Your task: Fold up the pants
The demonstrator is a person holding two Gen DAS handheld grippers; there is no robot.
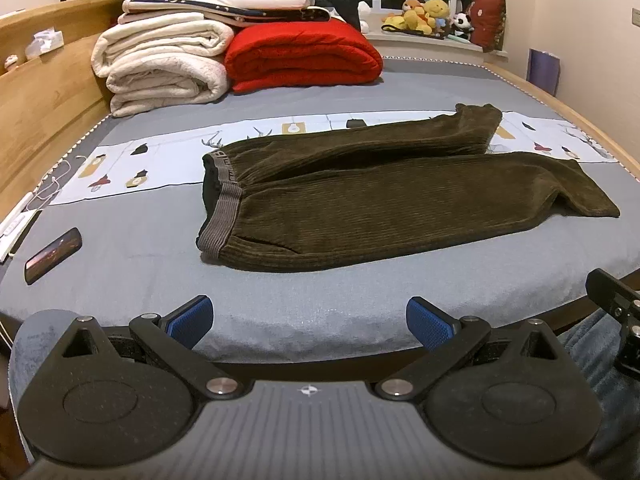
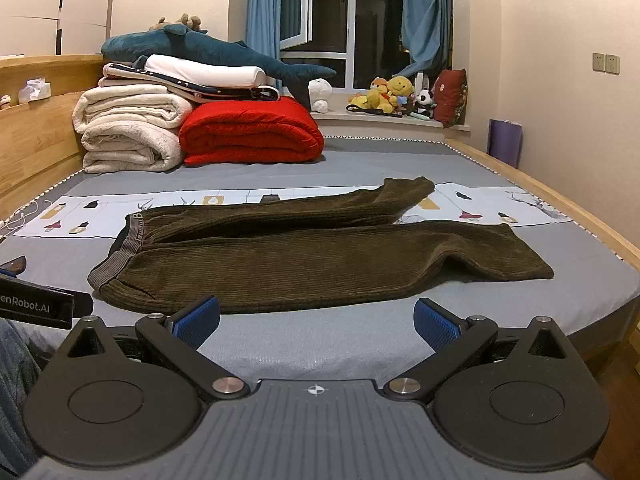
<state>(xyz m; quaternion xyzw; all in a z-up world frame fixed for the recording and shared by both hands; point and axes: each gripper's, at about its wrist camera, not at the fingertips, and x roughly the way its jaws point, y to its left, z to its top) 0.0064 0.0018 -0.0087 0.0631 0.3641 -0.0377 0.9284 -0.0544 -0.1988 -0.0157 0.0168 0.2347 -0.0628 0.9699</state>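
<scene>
Pants [image 2: 316,256] lie flat just beyond the spread right gripper [image 2: 316,322]

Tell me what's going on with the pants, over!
Left gripper open, empty. Right gripper open, empty. Brown pants flat on the bed, legs apart, not yet folded. Phone lies left, clear of them.

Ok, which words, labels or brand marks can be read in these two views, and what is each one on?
"enRobot.AI": white print, cut off at the frame edge, on the left gripper, seen in the right wrist view.
Lettering woven into the waistband of the pants: too blurred to read.
Nothing else legible.
</scene>
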